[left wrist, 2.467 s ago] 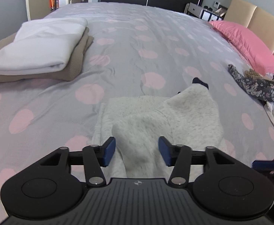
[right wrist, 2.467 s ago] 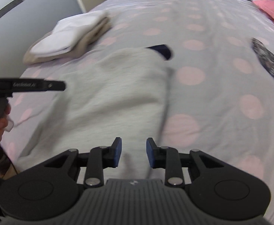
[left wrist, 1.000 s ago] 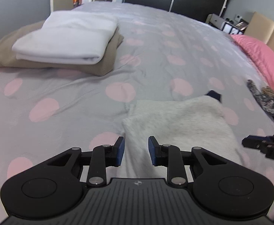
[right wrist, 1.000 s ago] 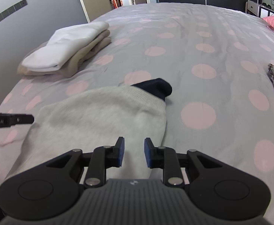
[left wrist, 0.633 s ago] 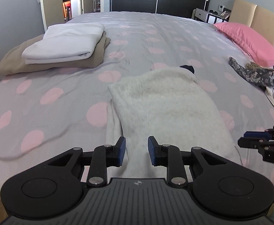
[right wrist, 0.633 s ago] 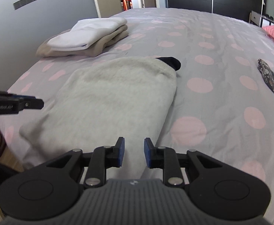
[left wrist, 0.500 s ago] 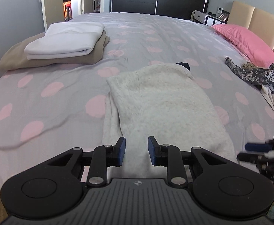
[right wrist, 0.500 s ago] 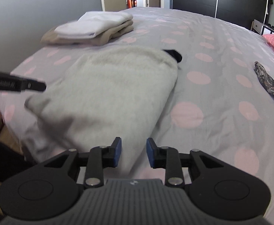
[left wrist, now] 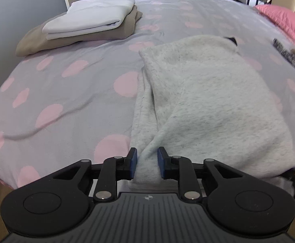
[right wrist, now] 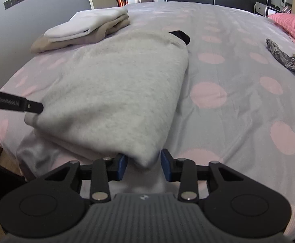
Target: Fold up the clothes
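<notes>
Grey bedspread with pink dots (left wrist: 70, 93) filled the left wrist view; left gripper (left wrist: 146, 163) jaws were closing on the fuzzy pale-grey sweater (left wrist: 214, 101) near hem at six o'clock; right wrist view: right gripper (right wrist: 143, 167) closing around its other corner, likely for folding toward the folded white-and-beige stack (right wrist: 86, 28) at eleven.

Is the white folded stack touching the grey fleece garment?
Apart. The left wrist view shows bare spotted bedspread between the white folded stack and the grey fleece garment.

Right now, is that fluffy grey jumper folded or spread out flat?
Partly folded: the grey jumper lies doubled over itself in layers on the spotted bedspread.
</notes>
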